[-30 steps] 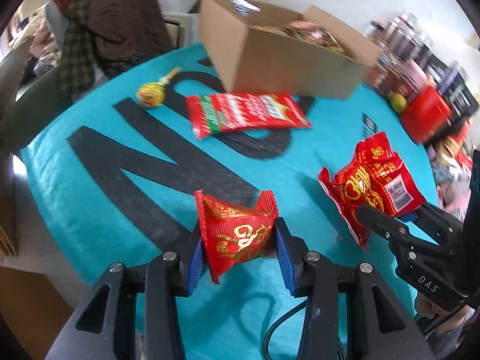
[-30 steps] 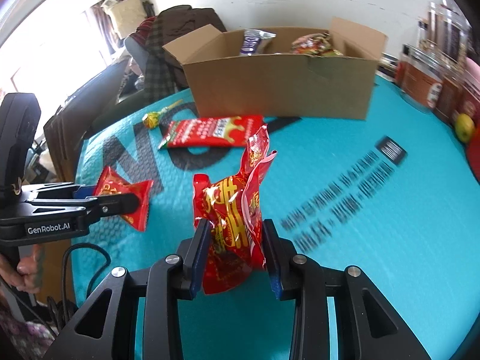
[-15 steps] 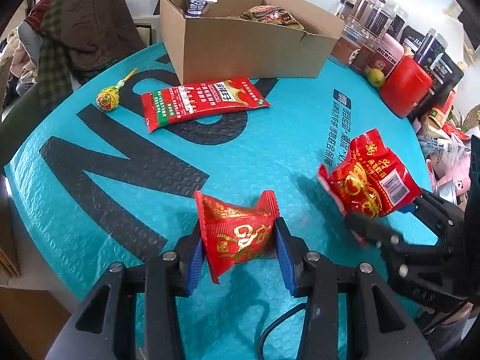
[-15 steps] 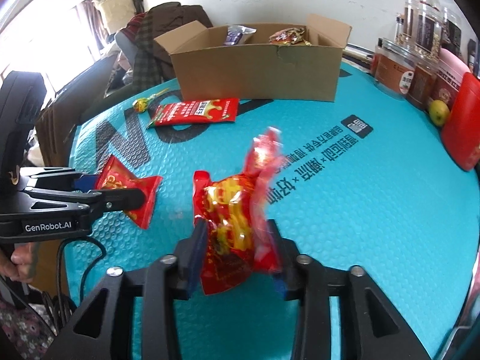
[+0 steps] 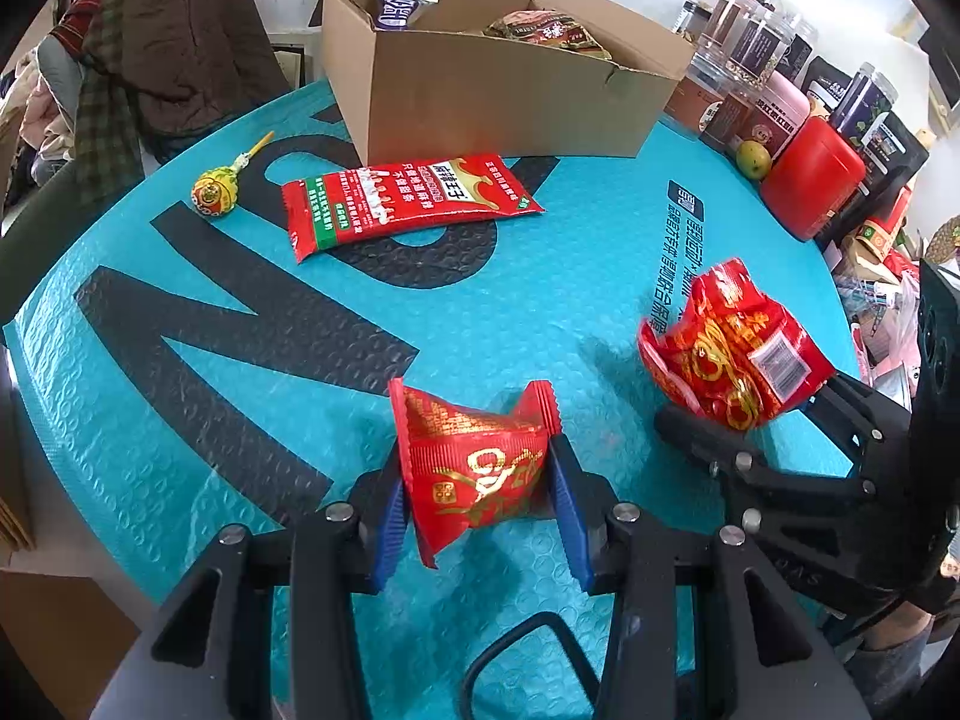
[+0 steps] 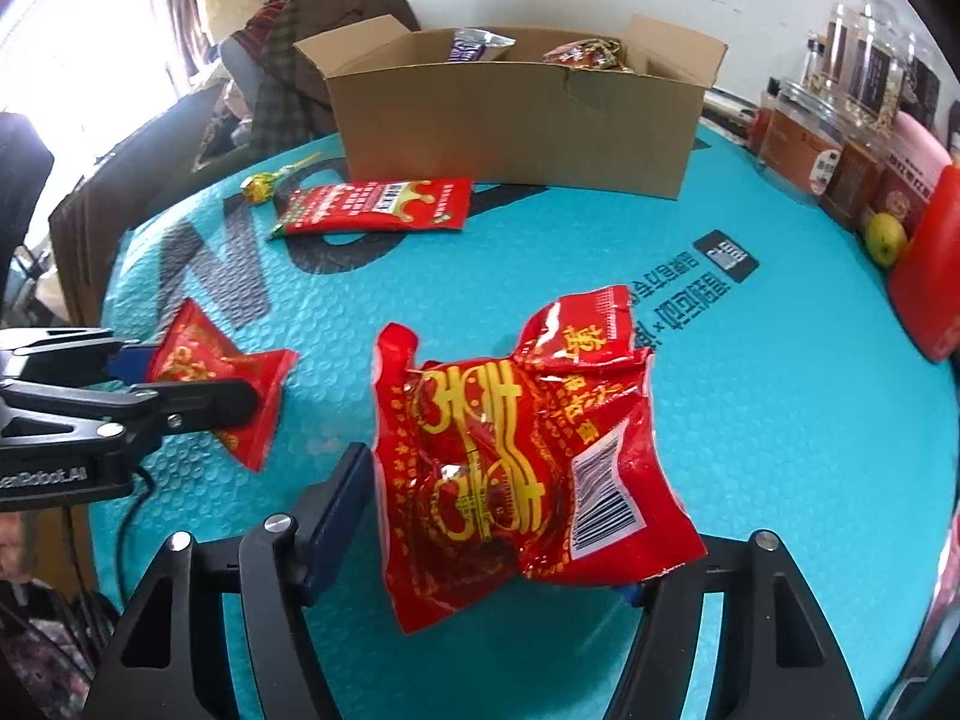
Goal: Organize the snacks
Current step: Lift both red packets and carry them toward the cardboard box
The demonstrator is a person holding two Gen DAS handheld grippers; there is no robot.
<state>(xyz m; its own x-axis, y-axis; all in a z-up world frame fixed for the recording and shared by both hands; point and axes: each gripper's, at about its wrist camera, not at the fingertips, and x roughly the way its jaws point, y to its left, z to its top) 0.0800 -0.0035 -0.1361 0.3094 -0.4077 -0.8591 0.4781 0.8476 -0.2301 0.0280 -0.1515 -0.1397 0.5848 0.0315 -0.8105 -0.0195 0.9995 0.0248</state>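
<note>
Left wrist view is showing the left gripper (image 5: 477, 495) pinching a small red packet (image 5: 474, 468) between its blue pads, the packet's crimped ends flaring up and away from the camera and its long axis running across the jaws. It is hanging just above the teal bench (image 5: 240, 396). To the right, the right gripper (image 5: 744, 414) is carrying a larger red bag (image 5: 732, 354), tilted with its barcode facing right.

Right wrist view is showing the same red bag (image 6: 522, 456) lying broad-face toward the camera, its long axis roughly upright and its barcode at the lower right. The right gripper (image 6: 510, 516) is now spread wide: the left pad is standing clear of the bag's edge, while the right finger is hidden behind the bag, so I cannot tell whether anything is pressing it. Half a second ago those jaws were closed narrowly on the bag, edge-on.

Farther back, a long flat red packet (image 5: 402, 198) is lying across the bench with a lollipop (image 5: 216, 195) to its left, stick pointing away. Behind them an open cardboard box (image 5: 492, 96) is holding other snacks; since the earlier frames it is looking nearer in the left view. Jars (image 5: 750, 78), a red container (image 5: 810, 180) and a green fruit (image 5: 753, 159) are crowding the right edge.
</note>
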